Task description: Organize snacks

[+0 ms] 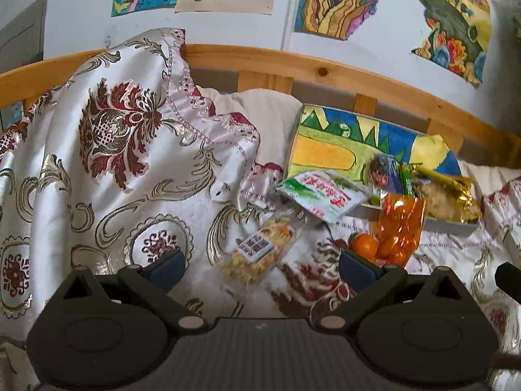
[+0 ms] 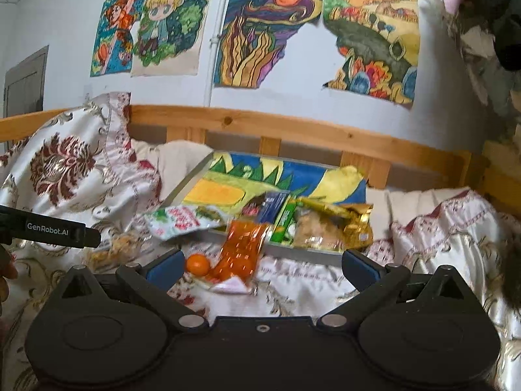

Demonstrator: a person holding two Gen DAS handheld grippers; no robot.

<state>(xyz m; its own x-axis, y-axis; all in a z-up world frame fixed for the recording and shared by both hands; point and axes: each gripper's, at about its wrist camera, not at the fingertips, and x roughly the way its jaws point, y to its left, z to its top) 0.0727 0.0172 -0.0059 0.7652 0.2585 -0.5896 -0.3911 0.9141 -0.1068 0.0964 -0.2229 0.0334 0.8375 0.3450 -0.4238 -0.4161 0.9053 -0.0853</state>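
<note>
Snacks lie on a bed by a painted tray [image 1: 325, 150], also in the right wrist view [image 2: 228, 189]. A clear bag of yellow snacks [image 1: 263, 247] lies just ahead of my left gripper [image 1: 260, 268], which is open and empty. An orange bag of tangerines [image 1: 395, 228] [image 2: 242, 251] leans over the tray's front edge, with a loose tangerine [image 2: 197, 264] beside it. A green-and-white packet [image 1: 322, 194] [image 2: 182, 220] hangs off the tray's left corner. A gold packet [image 2: 332, 224], a green packet [image 2: 285, 223] and a dark blue packet [image 2: 272, 207] sit in the tray. My right gripper [image 2: 260, 267] is open and empty above the bedspread.
A patterned white-and-maroon bedspread [image 1: 114, 163] bunches high on the left. A wooden bed rail [image 1: 293, 65] runs behind the tray, with drawings on the wall above. The left gripper's body [image 2: 49, 229] shows at the left of the right wrist view.
</note>
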